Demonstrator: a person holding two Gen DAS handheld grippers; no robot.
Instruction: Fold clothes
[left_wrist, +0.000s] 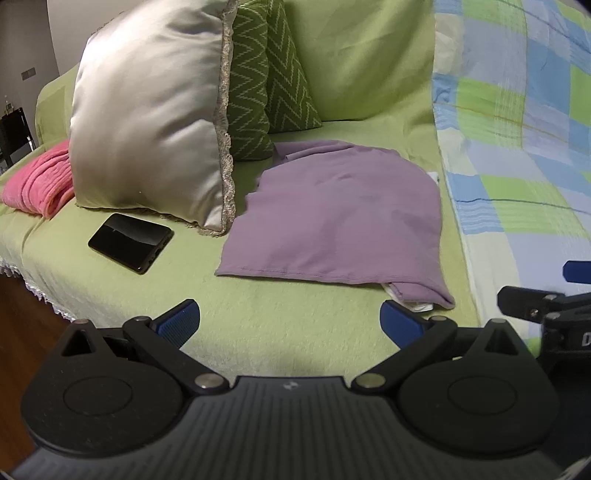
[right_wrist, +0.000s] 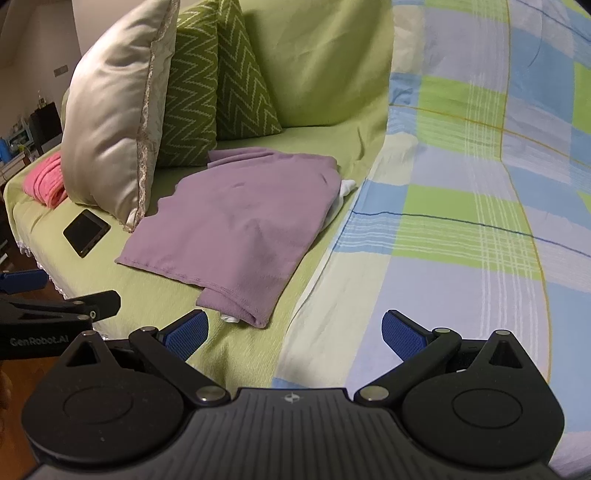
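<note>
1. While both tools hang short of the couch's front edge, the purple garment (left_wrist: 340, 214) lies folded flat on the green couch cover (left_wrist: 280, 332), roughly mid-seat.
2. Left gripper (left_wrist: 290, 321): blue pads spread wide, nothing between them, held over bare green cover just in front of the garment's near hem.
3. Right gripper (right_wrist: 295, 336): fingers equally wide apart and empty, lined up where the green cover meets the checked blanket (right_wrist: 461, 192).
4. A sliver of white cloth (right_wrist: 231, 318) peeks out from under the garment's near right corner, and more white shows at the far right edge.
5. To the left, a satin cream pillow (left_wrist: 147, 110) stands upright, its lower corner just beside the garment's left edge; two green zigzag cushions (left_wrist: 266, 81) lean behind it.
6. A black phone (left_wrist: 131, 242) lies flat in front of the pillow, apart from the garment.
7. Far left, a pink cloth (left_wrist: 37, 181) sits bunched beside the pillow.
</note>
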